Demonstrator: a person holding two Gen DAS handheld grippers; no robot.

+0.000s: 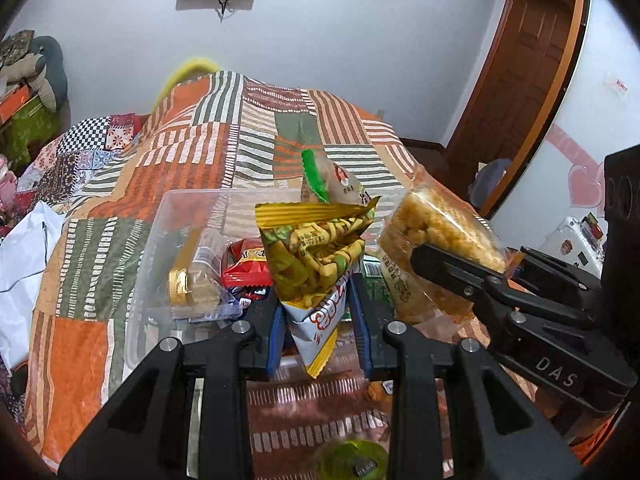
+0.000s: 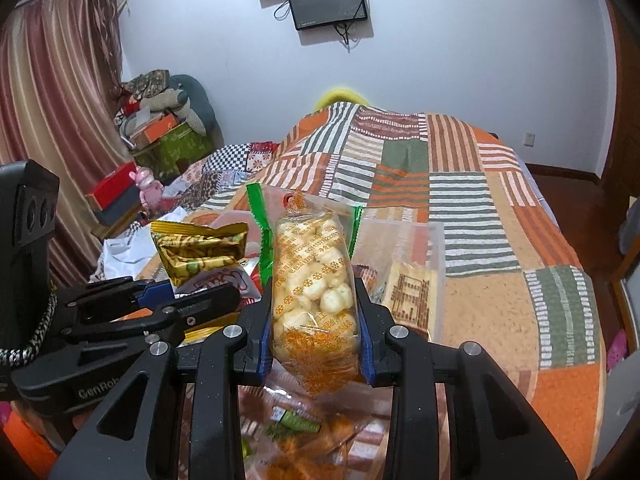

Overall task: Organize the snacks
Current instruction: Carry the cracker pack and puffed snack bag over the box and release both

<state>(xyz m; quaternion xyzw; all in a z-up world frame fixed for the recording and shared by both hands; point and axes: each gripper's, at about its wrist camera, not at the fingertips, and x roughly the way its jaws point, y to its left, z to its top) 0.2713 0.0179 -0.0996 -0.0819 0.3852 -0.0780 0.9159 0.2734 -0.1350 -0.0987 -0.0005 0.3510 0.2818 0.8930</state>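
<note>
My left gripper point(image 1: 318, 320) is shut on a yellow-green snack packet point(image 1: 316, 256) and holds it upright above a clear plastic box point(image 1: 160, 240) on the bed. My right gripper point(image 2: 314, 332) is shut on a clear bag of puffed rice balls point(image 2: 312, 276), held upright. In the left wrist view the right gripper point(image 1: 502, 276) and its bag point(image 1: 440, 228) are at the right. In the right wrist view the left gripper point(image 2: 176, 300) with the yellow packet point(image 2: 196, 252) is at the left. The box holds a red packet point(image 1: 246, 268) and a gold-wrapped snack point(image 1: 188, 280).
A patchwork quilt point(image 1: 224, 148) covers the bed. A green-edged packet point(image 1: 332, 180) stands behind the held snacks. More snacks lie below the grippers point(image 2: 300, 424). A second clear box point(image 2: 416, 264) with a wafer pack is at the right. Clutter and boxes point(image 2: 168, 136) stand left.
</note>
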